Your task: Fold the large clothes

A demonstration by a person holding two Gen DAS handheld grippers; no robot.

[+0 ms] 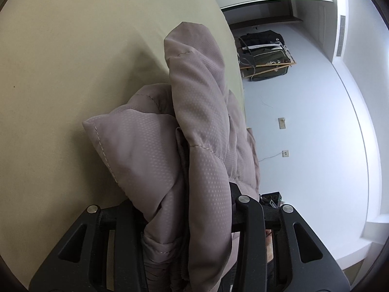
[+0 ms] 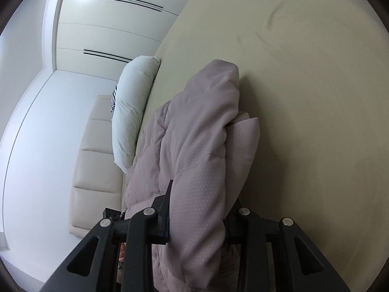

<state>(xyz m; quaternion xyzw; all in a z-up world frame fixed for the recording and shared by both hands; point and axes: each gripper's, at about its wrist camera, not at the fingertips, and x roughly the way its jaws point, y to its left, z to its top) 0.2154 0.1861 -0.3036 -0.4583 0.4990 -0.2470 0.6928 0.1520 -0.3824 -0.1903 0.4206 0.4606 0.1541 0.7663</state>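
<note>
A pale green bed sheet (image 1: 73,73) carries a mauve quilted puffer jacket (image 1: 199,126), bunched near the mattress edge, a white pillow (image 2: 131,112) beyond it. The left gripper (image 1: 187,219) and right gripper (image 2: 197,216) are each clamped on a thick fold of the jacket.

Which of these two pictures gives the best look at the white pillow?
The right wrist view. There the white pillow lies in full along the edge of the bed, beside the padded jacket held in the right gripper. The left wrist view shows no pillow.
</note>
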